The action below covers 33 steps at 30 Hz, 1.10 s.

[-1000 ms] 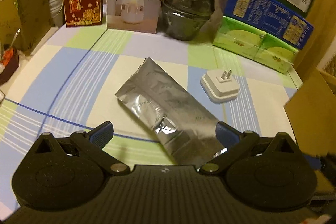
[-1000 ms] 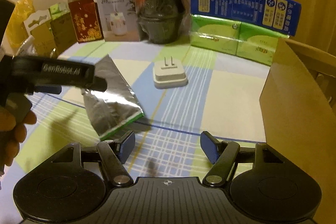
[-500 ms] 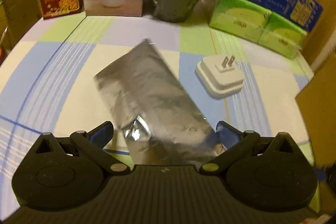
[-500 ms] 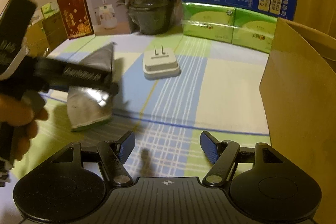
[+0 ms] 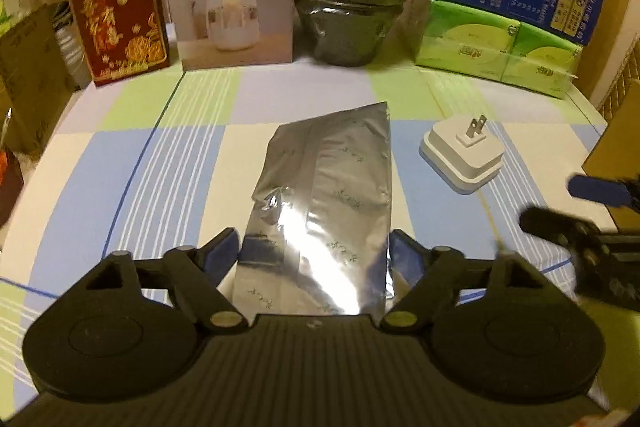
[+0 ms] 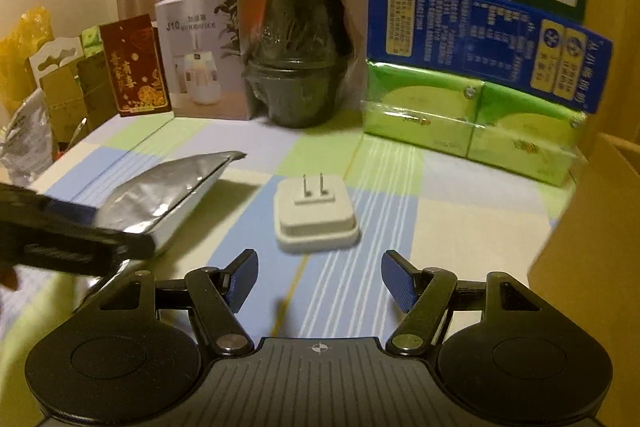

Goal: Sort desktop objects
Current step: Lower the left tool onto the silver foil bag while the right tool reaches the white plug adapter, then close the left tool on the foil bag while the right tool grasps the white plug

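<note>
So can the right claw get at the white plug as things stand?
Probably yes: the plug lies just ahead of the open right claw, with bare cloth between and the pouch off to its side.

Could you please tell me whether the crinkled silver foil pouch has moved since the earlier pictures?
Yes. In the right wrist view the crinkled silver foil pouch lay flat before; now its far end tilts up off the checked tablecloth, beside the white plug adapter.
</note>
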Each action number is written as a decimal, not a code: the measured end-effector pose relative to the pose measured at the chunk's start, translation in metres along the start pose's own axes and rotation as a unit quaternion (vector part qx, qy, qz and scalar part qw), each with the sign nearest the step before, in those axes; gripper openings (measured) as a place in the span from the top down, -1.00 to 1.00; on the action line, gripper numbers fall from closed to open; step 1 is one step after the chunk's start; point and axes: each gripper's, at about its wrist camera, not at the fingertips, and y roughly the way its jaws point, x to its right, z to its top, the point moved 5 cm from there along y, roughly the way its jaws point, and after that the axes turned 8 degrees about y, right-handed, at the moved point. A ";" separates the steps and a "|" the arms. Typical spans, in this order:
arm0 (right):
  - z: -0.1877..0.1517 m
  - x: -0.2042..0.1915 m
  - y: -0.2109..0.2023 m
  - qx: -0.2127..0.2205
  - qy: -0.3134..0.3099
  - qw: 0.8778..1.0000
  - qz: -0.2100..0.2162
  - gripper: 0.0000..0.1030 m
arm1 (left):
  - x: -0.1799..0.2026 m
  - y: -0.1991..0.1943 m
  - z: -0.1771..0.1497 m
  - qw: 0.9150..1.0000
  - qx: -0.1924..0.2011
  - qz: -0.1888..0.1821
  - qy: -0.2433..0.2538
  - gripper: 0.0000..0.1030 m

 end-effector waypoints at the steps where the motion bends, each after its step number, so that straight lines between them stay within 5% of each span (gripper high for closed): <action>1: 0.001 0.000 0.006 -0.001 -0.003 1.000 0.005 -0.29 | -0.001 0.000 0.000 1.000 0.000 -0.004 -0.005 -0.41; 16: 0.006 0.000 0.056 -0.039 -0.024 0.999 0.012 -0.17 | -0.003 0.000 -0.001 0.999 0.031 -0.006 0.010 -0.50; 24: -0.014 0.000 0.021 -0.050 -0.002 0.999 -0.016 -0.16 | 0.006 -0.003 -0.003 0.999 0.026 0.000 0.036 -0.15; 33: -0.080 0.010 -0.072 -0.078 0.031 0.995 -0.053 -0.16 | 0.047 -0.037 -0.034 0.997 -0.025 -0.017 0.064 -0.08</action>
